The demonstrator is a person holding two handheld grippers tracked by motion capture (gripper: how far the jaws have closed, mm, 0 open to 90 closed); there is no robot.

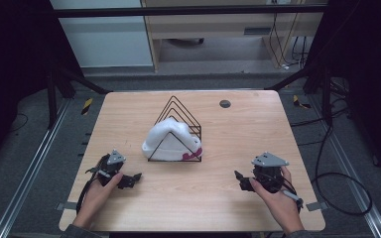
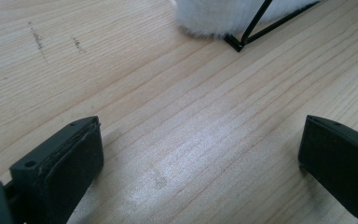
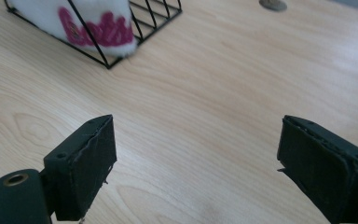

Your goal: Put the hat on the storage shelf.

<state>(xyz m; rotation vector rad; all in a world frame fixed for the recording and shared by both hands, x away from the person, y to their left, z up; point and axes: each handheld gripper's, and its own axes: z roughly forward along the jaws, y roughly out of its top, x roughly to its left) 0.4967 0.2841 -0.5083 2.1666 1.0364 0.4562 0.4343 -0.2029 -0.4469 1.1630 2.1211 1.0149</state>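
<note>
A white hat (image 1: 171,140) sits in a black wire rack (image 1: 180,119) at the middle of the table (image 1: 238,148), its crown pushed in among the triangular wires and its brim end with pink lettering (image 3: 100,28) sticking out at the near side. The left gripper (image 1: 131,179) rests on the table near the front left, jaws spread wide with nothing between them; the hat lies ahead of it and to its right, and the left gripper view shows a fuzzy white edge (image 2: 205,21) and a rack corner (image 2: 237,44) just past the bare wood. The right gripper (image 1: 241,181) rests near the front right, equally wide open and empty, with the hat ahead and to its left. The hat's long axis seems to run roughly left to right along the rack's front. Both grippers sit well apart from it; the left looks slightly nearer. A dark round disc (image 1: 224,103) lies near the far edge.
</note>
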